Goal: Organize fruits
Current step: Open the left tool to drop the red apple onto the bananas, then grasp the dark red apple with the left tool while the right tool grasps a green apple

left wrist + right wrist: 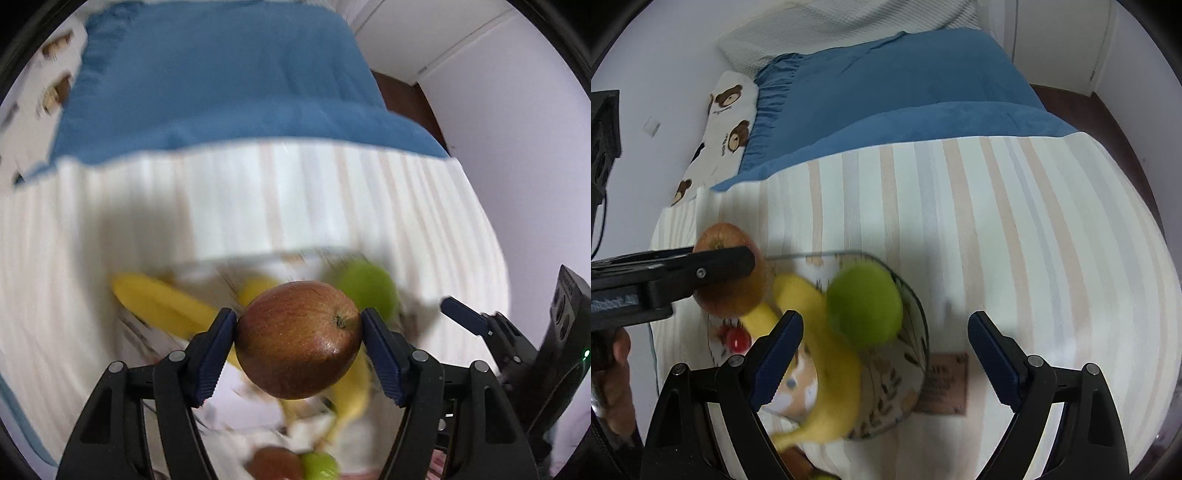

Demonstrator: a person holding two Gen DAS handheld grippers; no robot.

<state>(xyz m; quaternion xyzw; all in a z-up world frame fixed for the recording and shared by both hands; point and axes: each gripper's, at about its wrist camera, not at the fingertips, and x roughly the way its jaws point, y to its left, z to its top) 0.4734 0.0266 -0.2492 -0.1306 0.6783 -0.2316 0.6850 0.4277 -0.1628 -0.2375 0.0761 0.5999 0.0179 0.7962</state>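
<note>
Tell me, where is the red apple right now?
The red apple is clamped in the left hand-held gripper, above the plate's left edge, beside the banana.

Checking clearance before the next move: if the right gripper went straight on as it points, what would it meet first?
Probably the green apple in the bowl, ahead of the open right gripper; depth is unclear.

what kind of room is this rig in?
Most likely a bedroom: the fruit plate sits on a bed with a striped sheet, a blue blanket farther up, and a bear-print pillow by the wall.
</note>
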